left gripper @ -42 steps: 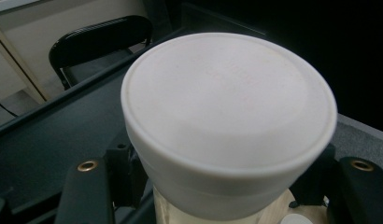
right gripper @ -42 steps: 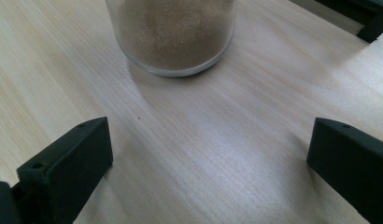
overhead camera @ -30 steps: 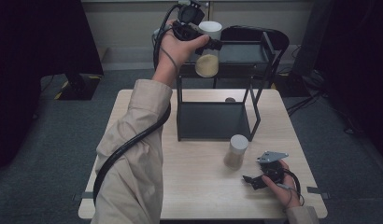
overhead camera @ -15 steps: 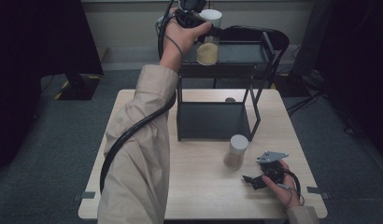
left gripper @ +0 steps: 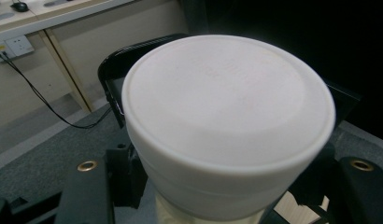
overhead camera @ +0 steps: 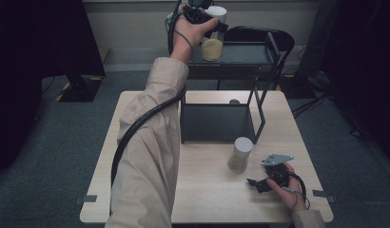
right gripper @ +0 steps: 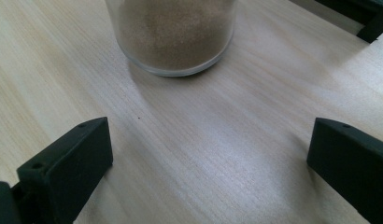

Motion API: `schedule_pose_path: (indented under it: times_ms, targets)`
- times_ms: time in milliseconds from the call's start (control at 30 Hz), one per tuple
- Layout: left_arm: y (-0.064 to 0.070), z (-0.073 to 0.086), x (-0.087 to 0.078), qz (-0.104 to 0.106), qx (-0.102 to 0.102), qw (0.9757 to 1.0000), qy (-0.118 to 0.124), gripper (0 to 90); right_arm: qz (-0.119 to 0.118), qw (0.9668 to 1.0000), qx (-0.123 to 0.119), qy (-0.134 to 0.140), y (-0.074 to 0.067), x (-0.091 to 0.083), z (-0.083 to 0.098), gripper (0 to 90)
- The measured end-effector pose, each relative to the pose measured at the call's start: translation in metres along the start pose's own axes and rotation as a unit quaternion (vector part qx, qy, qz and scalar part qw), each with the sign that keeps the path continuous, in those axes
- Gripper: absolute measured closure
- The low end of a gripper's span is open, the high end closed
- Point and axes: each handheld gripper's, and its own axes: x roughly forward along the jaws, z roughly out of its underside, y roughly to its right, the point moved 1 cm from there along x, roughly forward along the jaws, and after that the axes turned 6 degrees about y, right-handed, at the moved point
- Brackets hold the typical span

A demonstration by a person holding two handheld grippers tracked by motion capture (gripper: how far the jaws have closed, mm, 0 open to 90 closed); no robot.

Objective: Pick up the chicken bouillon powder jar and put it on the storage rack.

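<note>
Carrying a white-lidded jar [overhead camera: 213, 38] of pale powder, the left gripper [overhead camera: 208, 24] is seen at full reach over the top shelf of a black rack [overhead camera: 240, 53] beyond the bench [overhead camera: 150, 209]. In the left gripper view the jar's white lid [left gripper: 227, 107] sits directly in front of the gripper, clamped between the two black jaws just under the lid's rim; the jaws are closed tight on the jar. In the high view the jar's base appears at or just above the shelf surface; whether it already rests there cannot be told.

The right gripper [overhead camera: 267, 183] lies low on the bench with its jaws spread wide and nothing between them. A second jar [overhead camera: 240, 154] with a grey lid stands just ahead of it, apart from both jaws, its glass base [right gripper: 173, 37] visible in the right gripper view.

For the step judged to be in hand, setting the held jar on the shelf, the jar is best kept upright and lowered until its base is fully supported, away from the shelf edge and the rack's slanted posts. The grip should be released only then, and the gripper drawn straight back so that the jaws do not drag the lid.
</note>
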Motion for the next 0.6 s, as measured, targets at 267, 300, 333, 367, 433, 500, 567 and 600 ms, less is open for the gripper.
schedule_pose_path:
  times_ms: [267,300,333,367,433,500,567,600]
  targets:
    - [0.003,0.004,0.011,-0.009,-0.008,0.9999,0.001,34.4,0.0,1.0,0.0,0.0,0.0,0.0,0.0,0.0]
    - [0.003,0.004,0.011,-0.009,-0.006,0.9999,0.0,34.4,0.0,1.0,0.0,0.0,0.0,0.0,0.0,0.0]
    - [0.004,0.005,0.011,-0.01,-0.006,0.9999,0.003,34.4,0.0,1.0,0.0,0.0,0.0,0.0,0.0,0.0]
    - [0.005,0.006,0.012,-0.011,-0.006,0.9999,0.004,34.3,0.0,1.0,0.0,0.0,0.0,0.0,0.0,0.0]
    - [0.005,0.008,0.012,-0.011,-0.006,0.9999,0.009,34.3,0.0,1.0,0.0,0.0,0.0,0.0,0.0,0.0]
    - [0.005,0.009,0.012,-0.012,-0.01,0.9998,0.01,34.2,0.0,1.0,0.0,0.0,0.0,0.0,0.0,0.0]
    - [0.005,0.008,0.01,-0.014,-0.014,0.9998,0.006,34.1,0.0,1.0,0.0,0.0,0.0,0.0,0.0,0.0]
    - [0.004,0.009,0.01,-0.014,-0.016,0.9998,0.005,34.1,0.0,1.0,0.0,0.0,0.0,0.0,0.0,0.0]
